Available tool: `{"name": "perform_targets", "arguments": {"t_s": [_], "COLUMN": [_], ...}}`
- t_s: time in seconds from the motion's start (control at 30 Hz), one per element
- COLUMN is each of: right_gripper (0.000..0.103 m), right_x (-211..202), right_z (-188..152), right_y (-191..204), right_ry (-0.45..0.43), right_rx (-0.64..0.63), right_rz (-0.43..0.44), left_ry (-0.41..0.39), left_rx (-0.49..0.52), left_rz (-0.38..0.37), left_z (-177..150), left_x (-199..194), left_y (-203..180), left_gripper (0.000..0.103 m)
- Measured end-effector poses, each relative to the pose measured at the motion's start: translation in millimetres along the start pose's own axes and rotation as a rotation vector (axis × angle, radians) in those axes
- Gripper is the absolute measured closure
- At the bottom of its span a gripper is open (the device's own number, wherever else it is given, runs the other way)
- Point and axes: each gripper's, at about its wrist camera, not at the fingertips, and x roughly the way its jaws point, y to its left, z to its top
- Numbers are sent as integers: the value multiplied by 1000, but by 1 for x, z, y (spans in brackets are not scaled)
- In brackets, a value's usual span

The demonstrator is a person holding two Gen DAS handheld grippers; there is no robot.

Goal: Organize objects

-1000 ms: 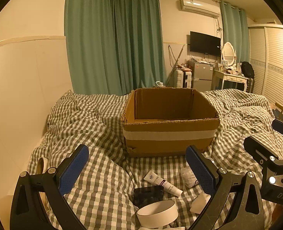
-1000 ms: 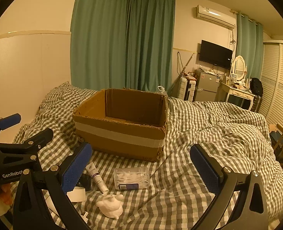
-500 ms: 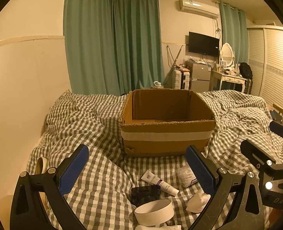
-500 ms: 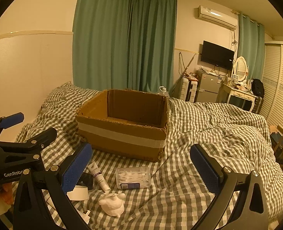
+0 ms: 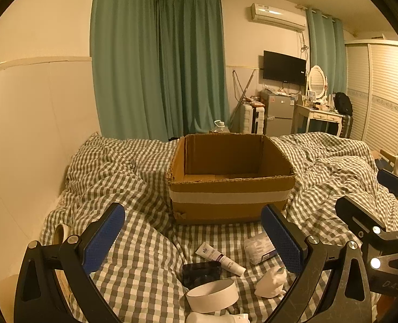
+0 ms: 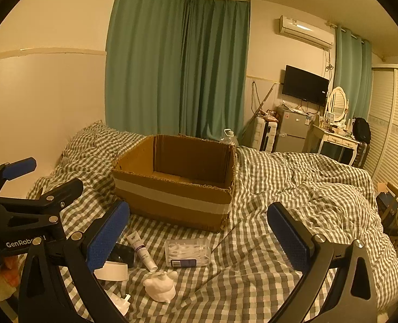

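Observation:
An open, empty cardboard box (image 5: 231, 185) (image 6: 177, 185) stands on the checked bed. In front of it lie a white tube (image 5: 220, 257) (image 6: 142, 250), a clear plastic box of small white items (image 6: 187, 252) (image 5: 258, 246), a white figurine (image 6: 161, 286) (image 5: 270, 285), a tape roll (image 5: 212, 294) (image 6: 111, 270) and a dark object (image 5: 201, 271) (image 6: 122, 253). My left gripper (image 5: 193, 242) is open and empty above these items. My right gripper (image 6: 199, 239) is open and empty, to the right of the left one.
A white plug (image 6: 121, 302) lies at the near edge. Another roll (image 5: 61, 232) sits by the wall at left. The wall borders the bed on the left. Rumpled checked duvet (image 6: 306, 188) spreads to the right. Furniture stands beyond the bed.
Both grippers have drawn back and risen slightly; the box and the small items sit a little farther and lower in both views. Nothing was grasped.

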Motion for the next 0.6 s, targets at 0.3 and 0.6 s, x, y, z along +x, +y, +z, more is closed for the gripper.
{"name": "perform_targets", "arguments": {"t_s": [0.3, 0.6], "right_gripper": [0, 0], "right_x": [15, 60], "right_z": [-18, -64], "right_y": [-6, 3], "right_ry": [93, 284], "right_rx": [13, -6], "right_rz": [27, 70], "left_ry": [90, 351], "left_rx": [35, 17], "left_rz": [-11, -91], "left_z": [-19, -72], "left_x": [19, 64], "left_y": [-2, 2], "left_gripper": [0, 0]}}
